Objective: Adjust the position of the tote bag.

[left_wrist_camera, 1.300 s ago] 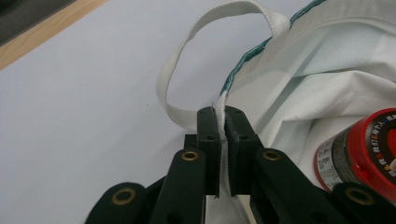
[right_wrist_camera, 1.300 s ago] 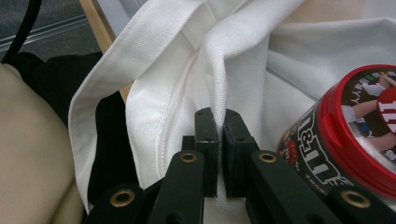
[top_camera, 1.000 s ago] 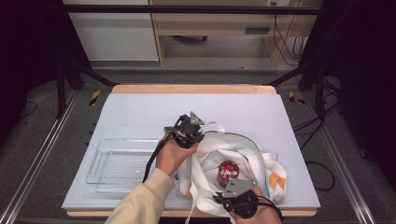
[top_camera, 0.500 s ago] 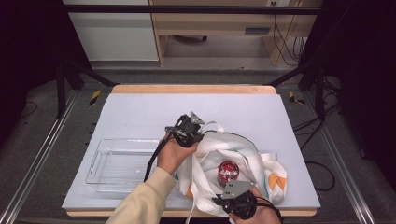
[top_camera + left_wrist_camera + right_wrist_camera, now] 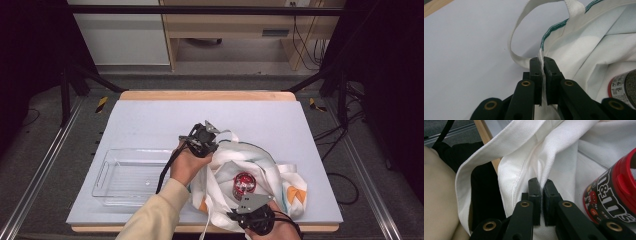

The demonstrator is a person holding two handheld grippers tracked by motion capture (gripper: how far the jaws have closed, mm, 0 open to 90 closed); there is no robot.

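The white tote bag lies on the surface near its front edge, just right of the clear plastic tray, mouth spread around a red-lidded candy canister. The left claw and right claw each clench the bag's rim on opposite sides. The step looks like holding the mouth open; next, probably lift both rims evenly so the canister stays inside.

The candy tub just right of the right gripper's fingers is cut off by the right edge, its label only partly readable. Right of the left gripper's fingers, the tub's blurred label runs off the edge. The cloth bag hides the tub's lower body.
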